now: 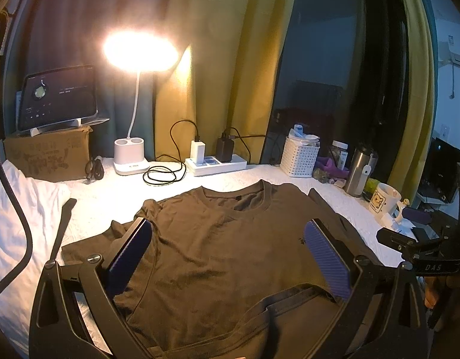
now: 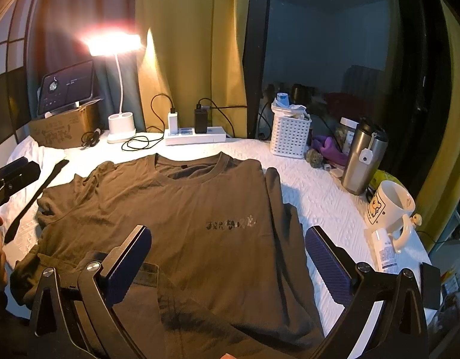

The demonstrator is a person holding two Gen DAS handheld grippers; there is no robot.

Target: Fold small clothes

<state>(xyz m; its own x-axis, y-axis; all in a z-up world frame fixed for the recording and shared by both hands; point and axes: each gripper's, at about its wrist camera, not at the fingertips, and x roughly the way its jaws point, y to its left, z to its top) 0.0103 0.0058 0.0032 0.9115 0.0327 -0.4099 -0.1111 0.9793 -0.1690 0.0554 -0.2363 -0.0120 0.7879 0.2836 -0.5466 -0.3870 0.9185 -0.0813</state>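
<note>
Cloth is lying flat and face up: the brown T-shirt (image 2: 176, 209) is spreading across the white mat (image 2: 319, 191), collar toward 12 o'clock, so both side edges are reachable. You are holding the left gripper (image 1: 227, 257) spread wide above the chest, pinching nothing. You are hovering the right gripper (image 2: 227, 263), equally spread, with the sleeve (image 2: 278, 203) at 1 o'clock, probably lining up the first fold. The mug (image 2: 388, 206) is sitting at 3 o'clock, near the swing.

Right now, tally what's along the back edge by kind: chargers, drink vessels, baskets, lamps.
Chargers: 2, white charger, black charger
Drink vessels: 2, steel tumbler, mug
Baskets: 1, white basket
Lamps: 1, desk lamp
Total: 6
</note>
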